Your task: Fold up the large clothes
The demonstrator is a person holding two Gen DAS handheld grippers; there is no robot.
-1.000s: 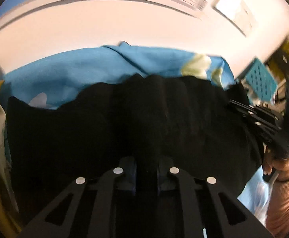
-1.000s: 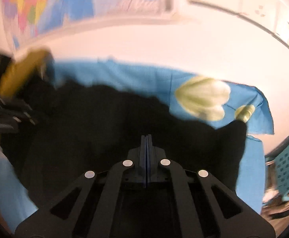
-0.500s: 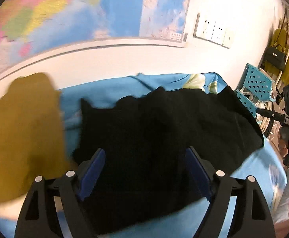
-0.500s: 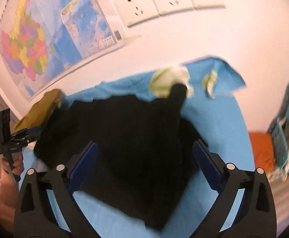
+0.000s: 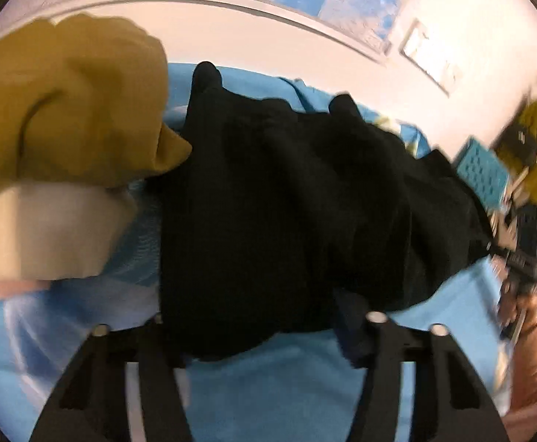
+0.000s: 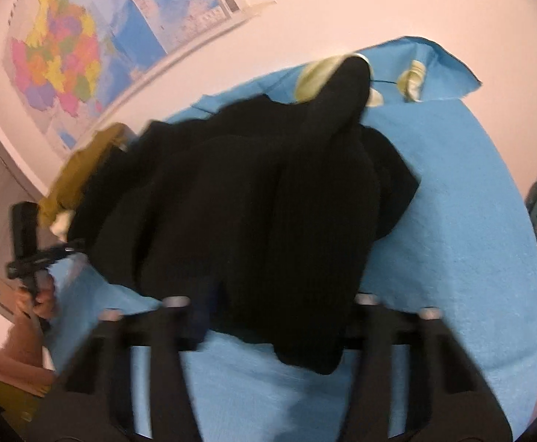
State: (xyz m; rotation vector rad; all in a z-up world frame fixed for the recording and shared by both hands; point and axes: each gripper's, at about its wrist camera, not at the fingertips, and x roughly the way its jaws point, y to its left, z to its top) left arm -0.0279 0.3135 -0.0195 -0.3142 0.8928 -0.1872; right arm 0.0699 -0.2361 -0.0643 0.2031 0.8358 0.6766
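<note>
Item: black garment (image 5: 305, 202), knit, matte, finely ribbed, lying bunched in soft rounded folds on the blue sheet (image 5: 286, 386). In my left view it is running as a broad band from the near edge of the sheet up toward the wall, with two rounded ends poking up at the far side. In my right view one tube-shaped sleeve (image 6: 342, 99) is pointing away from me toward the far corner of the sheet, its end resting on a pale flower print (image 6: 316, 73).

Item: left gripper (image 5: 257, 335), black plastic, jaws standing wide apart. The garment's near hem is lying between the fingers and covering the left one's tip; I cannot tell whether either pad is touching the cloth.

Item: right gripper (image 6: 275, 316), same build, jaws also wide apart, straddling the garment's near edge, gripping nothing that I can see.

Item: mustard cloth (image 5: 69, 99), thick, rumpled, lying just left of the garment on a folded cream cloth (image 5: 43, 232).

Item: sheet, smooth woven blue, slightly wrinkled.

Item: map (image 6: 84, 48), glossy, multicoloured, on the wall behind.

Item: teal basket (image 5: 483, 173), perforated plastic, beyond the sheet's right side.
</note>
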